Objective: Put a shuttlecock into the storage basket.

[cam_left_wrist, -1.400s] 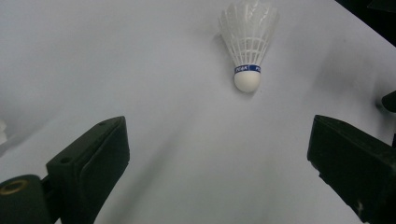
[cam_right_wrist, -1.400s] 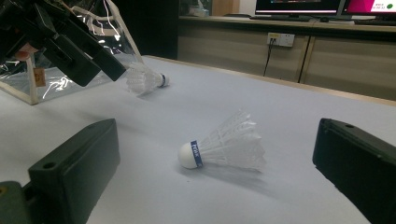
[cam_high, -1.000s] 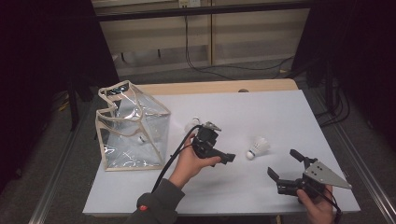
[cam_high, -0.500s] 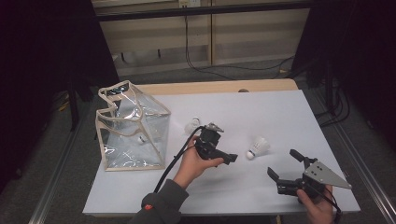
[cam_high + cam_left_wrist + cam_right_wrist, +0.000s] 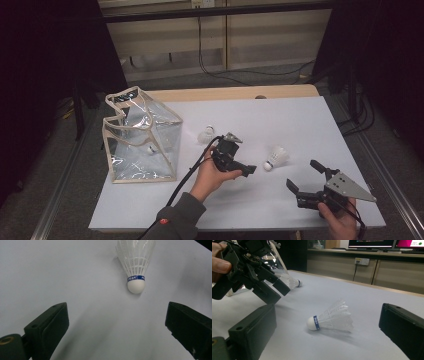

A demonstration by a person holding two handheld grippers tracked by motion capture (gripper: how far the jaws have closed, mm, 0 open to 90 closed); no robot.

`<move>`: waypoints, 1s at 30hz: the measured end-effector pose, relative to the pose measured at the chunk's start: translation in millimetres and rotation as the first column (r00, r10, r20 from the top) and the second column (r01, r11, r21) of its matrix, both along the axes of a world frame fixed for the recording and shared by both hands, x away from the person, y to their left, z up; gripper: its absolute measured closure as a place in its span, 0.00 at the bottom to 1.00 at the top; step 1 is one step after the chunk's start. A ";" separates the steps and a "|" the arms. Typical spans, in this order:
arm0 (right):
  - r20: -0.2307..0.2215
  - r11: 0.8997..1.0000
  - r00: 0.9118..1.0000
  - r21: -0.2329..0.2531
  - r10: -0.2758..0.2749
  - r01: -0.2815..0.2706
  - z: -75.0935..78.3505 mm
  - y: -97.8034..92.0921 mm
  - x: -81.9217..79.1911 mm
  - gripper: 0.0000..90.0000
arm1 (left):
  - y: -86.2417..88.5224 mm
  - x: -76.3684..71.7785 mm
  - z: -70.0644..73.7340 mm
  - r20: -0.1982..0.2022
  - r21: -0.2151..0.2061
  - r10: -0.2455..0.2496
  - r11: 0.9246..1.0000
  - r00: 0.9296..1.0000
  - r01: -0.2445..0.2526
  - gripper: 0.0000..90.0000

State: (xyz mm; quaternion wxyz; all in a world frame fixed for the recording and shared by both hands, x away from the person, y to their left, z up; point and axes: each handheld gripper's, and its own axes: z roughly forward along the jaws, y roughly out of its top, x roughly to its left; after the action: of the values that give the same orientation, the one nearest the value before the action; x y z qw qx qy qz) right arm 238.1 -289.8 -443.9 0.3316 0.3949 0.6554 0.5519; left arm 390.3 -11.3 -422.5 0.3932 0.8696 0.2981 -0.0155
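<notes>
The shuttlecock [image 5: 276, 157] lies on its side on the white tabletop [image 5: 300, 120], cork end pointing near-left, just right of the left gripper [image 5: 248, 170] — clear of its released, wide-spread jaws. The right gripper [image 5: 305, 177] sits nearer and further right, jaws likewise spread, holding nothing. A second shuttlecock [image 5: 206, 134] lies farther left, near a clear plastic bag [image 5: 142, 137].

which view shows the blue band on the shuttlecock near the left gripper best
The left gripper view: the shuttlecock lies close ahead of the open jaws, its blue band sharp and lettered. The right gripper view shows it side-on, band readable but smaller. In the high view it is a small white shape.
</notes>
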 end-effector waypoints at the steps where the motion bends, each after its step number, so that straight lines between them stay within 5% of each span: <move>1: 0.000 1.000 1.000 0.000 0.001 -0.001 0.0 0.0 0.0 0.01 | -0.4 0.0 -0.5 0.000 0.000 -0.001 1.000 1.000 0.001 0.06; 30: 0.000 1.000 1.000 -0.001 0.000 0.000 0.5 -0.4 -0.2 0.01 | -20.5 0.4 -4.8 0.031 0.003 -0.035 0.999 0.999 0.035 0.14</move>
State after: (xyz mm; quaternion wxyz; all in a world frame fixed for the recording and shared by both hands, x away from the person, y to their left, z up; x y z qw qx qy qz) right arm 237.9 -290.2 -443.5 0.3317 0.3946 0.6556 0.5518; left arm 390.7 -31.8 -427.3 0.3963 0.8753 0.2769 -0.0087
